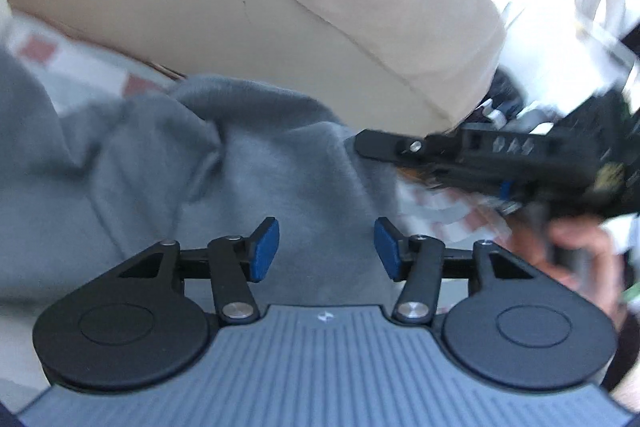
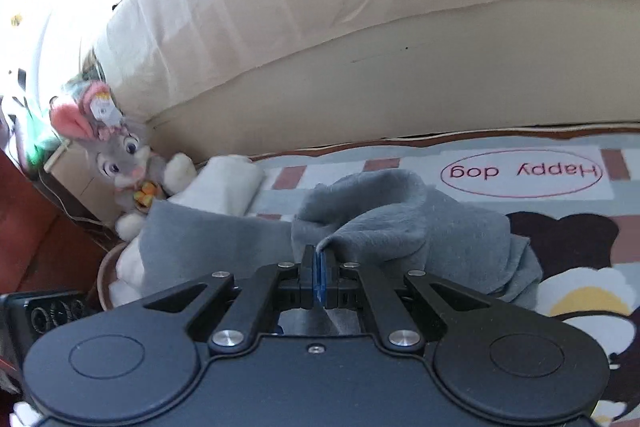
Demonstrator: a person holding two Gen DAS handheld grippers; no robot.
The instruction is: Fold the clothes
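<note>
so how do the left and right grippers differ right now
The left gripper has its fingers apart, with nothing pinched; the right gripper has its fingers shut on the grey garment. The left hovers over the cloth; the right lifts a fold of it. Both have blue pads.

Spread on a mat (image 2: 500, 151), with a garment (image 2: 400, 219) heaped mid-mat. Behind the mat, a cushion (image 2: 400, 75). Left of the garment, a folded cloth (image 2: 228, 183), and beyond that, in the corner, a plush rabbit (image 2: 124, 155). Right gripper (image 1: 368, 143) at the garment's right edge, left gripper (image 1: 326, 247) just before it.
</note>
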